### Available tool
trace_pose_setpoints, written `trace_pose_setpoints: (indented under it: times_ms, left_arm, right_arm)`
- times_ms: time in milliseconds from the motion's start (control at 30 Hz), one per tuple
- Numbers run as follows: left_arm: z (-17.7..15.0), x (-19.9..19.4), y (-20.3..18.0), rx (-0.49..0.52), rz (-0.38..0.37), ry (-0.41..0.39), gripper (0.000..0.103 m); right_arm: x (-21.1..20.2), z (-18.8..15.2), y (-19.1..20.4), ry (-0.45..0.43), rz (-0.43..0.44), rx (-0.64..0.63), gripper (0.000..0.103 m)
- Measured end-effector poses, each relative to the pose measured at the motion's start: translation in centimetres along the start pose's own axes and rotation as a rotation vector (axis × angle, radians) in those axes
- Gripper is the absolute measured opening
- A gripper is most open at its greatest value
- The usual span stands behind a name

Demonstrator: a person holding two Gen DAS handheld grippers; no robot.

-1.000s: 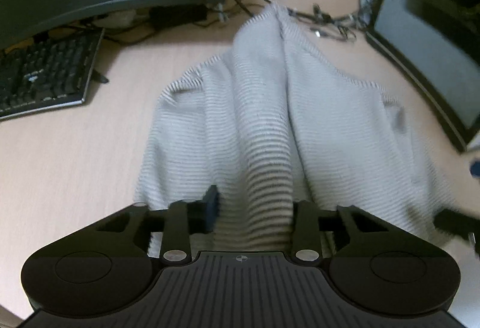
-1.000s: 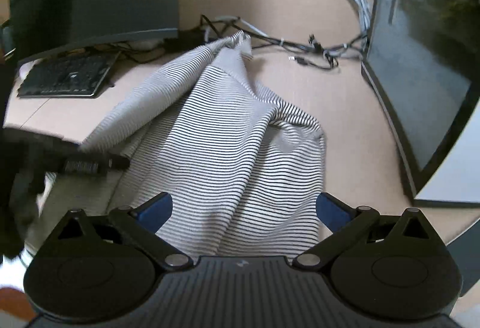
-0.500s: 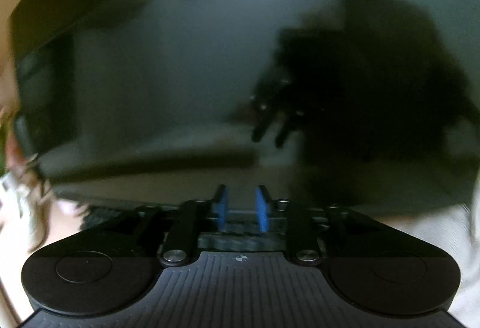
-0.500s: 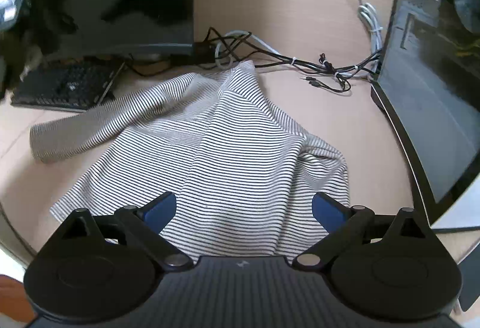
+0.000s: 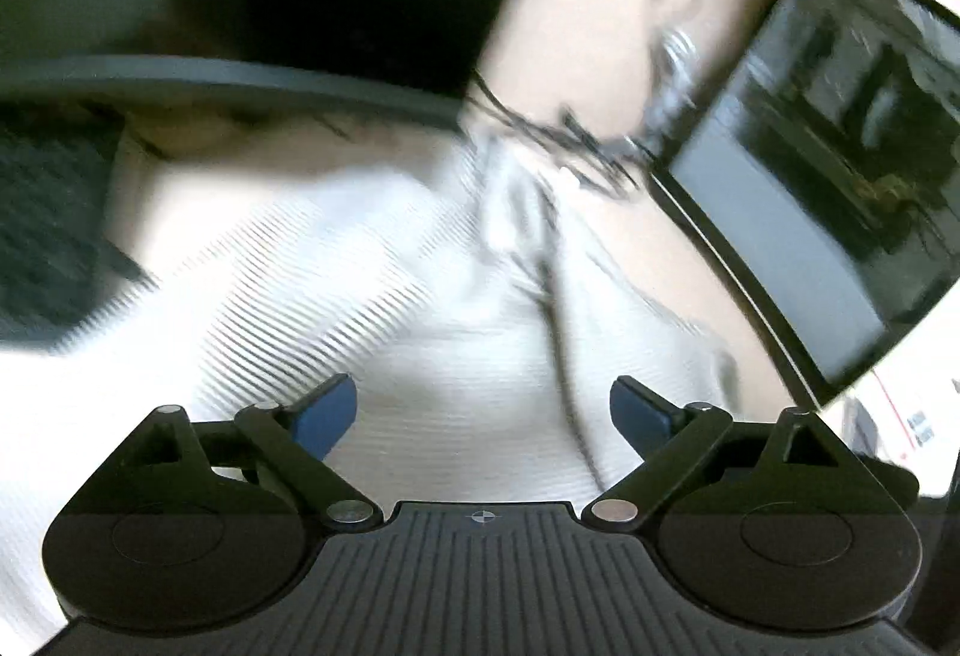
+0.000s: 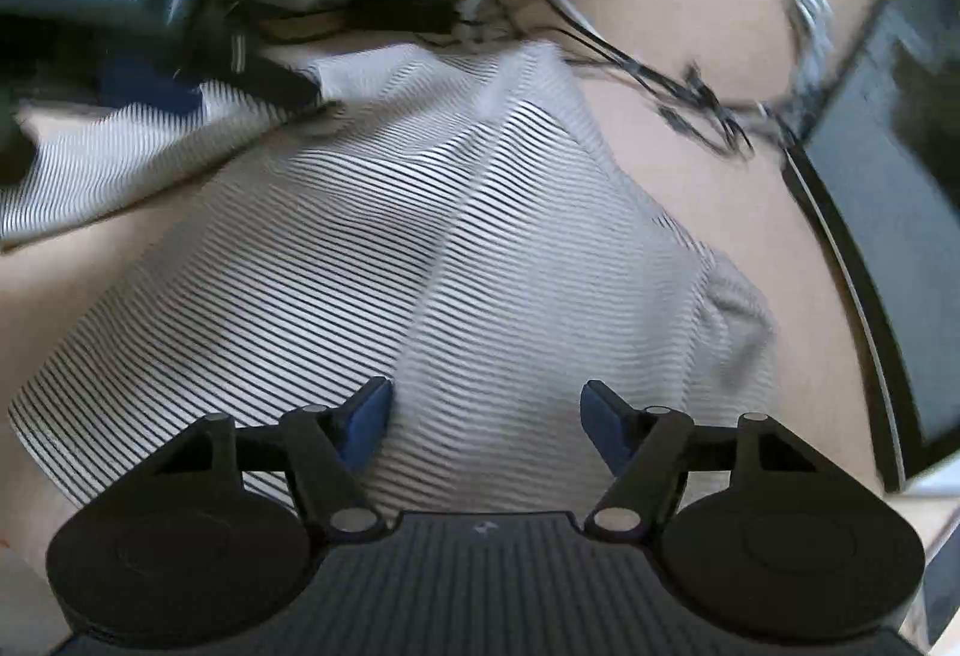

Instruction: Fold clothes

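Jaws opening left, closing right; cables (image 6: pixel 690 92) behind shirt (image 6: pixel 456 248).

The white, thinly black-striped knit cloth garment (image 6: pixel 456 260) looks soft and matt on a smooth, pale, seemingly wooden desk (image 6: pixel 708 212).

A striped top (image 6: pixel 456 260), white with thin dark stripes, lies spread on the pale bench (image 6: pixel 708 188). It is loosely crumpled, not flat: a raised ridge runs from its far peak near the cables down toward the near edge, and a bunched fold puffs up at its right side. One sleeve (image 6: pixel 126 158) stretches out to the left across the bench. In the left wrist view the same top (image 5: pixel 420 332) shows blurred, its stripes faint.
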State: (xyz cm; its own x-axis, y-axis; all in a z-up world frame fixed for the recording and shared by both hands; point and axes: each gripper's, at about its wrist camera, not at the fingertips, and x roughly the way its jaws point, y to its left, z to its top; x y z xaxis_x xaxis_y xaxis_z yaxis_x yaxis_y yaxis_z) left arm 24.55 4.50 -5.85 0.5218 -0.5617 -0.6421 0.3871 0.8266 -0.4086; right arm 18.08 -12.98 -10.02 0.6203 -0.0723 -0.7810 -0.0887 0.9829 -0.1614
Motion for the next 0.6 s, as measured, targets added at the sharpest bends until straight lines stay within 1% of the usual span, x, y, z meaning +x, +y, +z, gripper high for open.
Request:
trace_pose_setpoints:
  times_ms: [33, 67, 100, 133, 167, 200, 233, 267, 333, 367, 433, 533, 600]
  left_arm:
    - [-0.5, 0.9, -0.3, -0.02, -0.02, 0.021, 0.096]
    - [-1.1, 1.8, -0.6, -0.04, -0.037, 0.041, 0.096]
    - [-1.5, 2.3, -0.7, -0.053, -0.04, 0.051, 0.096]
    - [-1.7, 2.4, -0.6, -0.047, -0.035, 0.042, 0.1]
    - [-1.8, 2.4, -0.4, -0.042, -0.031, 0.034, 0.1]
    - [-2.0, 2.5, -0.3, -0.036, -0.026, 0.028, 0.1]
    - [-2.0, 2.6, -0.4, -0.027, -0.02, 0.027, 0.1]
    - [-2.1, 2.7, -0.5, -0.02, -0.015, 0.028, 0.1]
    - [-2.4, 2.5, -0.6, -0.004, -0.01, 0.04, 0.1]
    - [-2.5, 2.4, -0.6, 0.008, -0.008, 0.047, 0.1]
    - [-3.1, 1.9, -0.9, 0.029, -0.001, 0.057, 0.101]
    - [-3.7, 1.1, -1.0, 0.038, 0.015, 0.069, 0.101]
    - [-4.1, 0.6, -0.9, 0.037, 0.02, 0.073, 0.101]
  right_arm:
    - [-0.1, -0.2, -0.7, 0.006, 0.011, 0.025, 0.068]
    - [-0.1, -0.3, -1.3, 0.013, 0.024, 0.044, 0.065]
    - [-0.2, -0.5, -1.7, 0.015, 0.042, 0.056, 0.055]
    - [-0.3, -0.7, -1.8, 0.013, 0.057, 0.055, 0.044]
    - [-0.5, -0.9, -1.7, 0.006, 0.066, 0.038, 0.036]
    - [-0.8, -1.0, -1.5, -0.001, 0.073, 0.018, 0.021]
    - [-1.1, -1.0, -1.6, -0.008, 0.071, 0.003, 0.012]
    - [-1.4, -0.9, -1.8, -0.016, 0.063, -0.009, 0.009]
    - [-2.0, -0.5, -3.1, -0.039, 0.039, -0.018, 0.008]
    - [-2.4, -0.1, -3.9, -0.059, 0.013, -0.027, 0.008]
    - [-3.2, 0.9, -5.7, -0.109, -0.066, -0.055, 0.008]
    - [-4.3, 3.4, -8.9, -0.186, -0.204, -0.096, 0.007]
    - [-5.3, 5.4, -10.8, -0.25, -0.294, -0.102, 0.007]
